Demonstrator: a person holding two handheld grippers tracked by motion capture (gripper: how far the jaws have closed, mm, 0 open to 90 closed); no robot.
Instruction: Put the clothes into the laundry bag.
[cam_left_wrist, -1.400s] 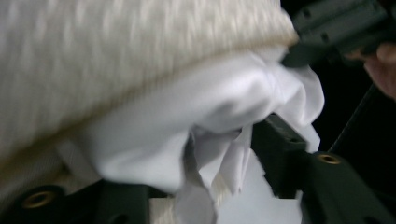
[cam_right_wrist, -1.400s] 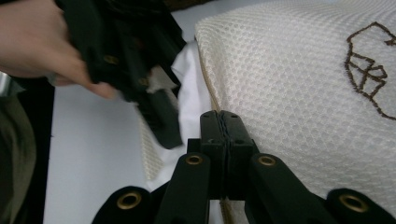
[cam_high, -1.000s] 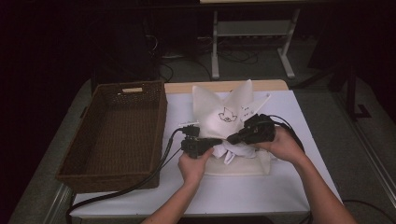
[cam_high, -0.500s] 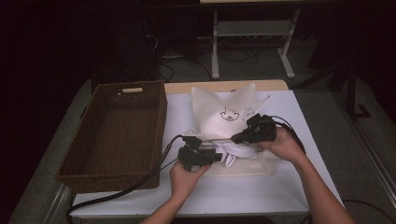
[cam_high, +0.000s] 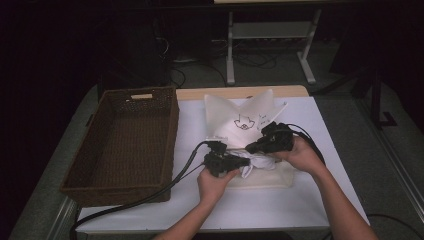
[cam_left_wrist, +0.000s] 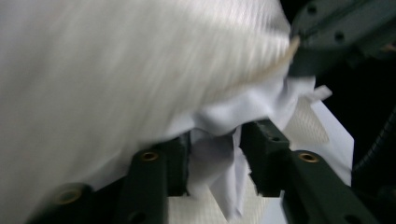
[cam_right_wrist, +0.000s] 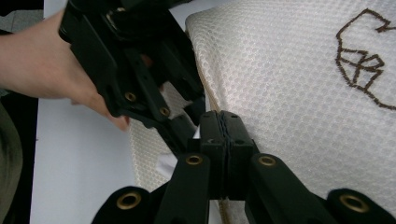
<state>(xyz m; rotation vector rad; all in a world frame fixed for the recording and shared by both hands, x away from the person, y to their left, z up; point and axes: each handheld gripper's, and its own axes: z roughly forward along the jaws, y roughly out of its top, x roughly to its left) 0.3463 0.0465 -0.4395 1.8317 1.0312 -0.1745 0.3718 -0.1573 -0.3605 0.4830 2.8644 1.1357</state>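
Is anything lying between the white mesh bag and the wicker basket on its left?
Nothing visible. The bare white tabletop separates the white mesh bag from the wicker basket. The left gripper and its cable sit nearer the front edge.

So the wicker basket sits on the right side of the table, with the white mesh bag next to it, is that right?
Not quite. The wicker basket sits on the left side of the table, as the high view shows. The white mesh bag does lie next to it, to its right.
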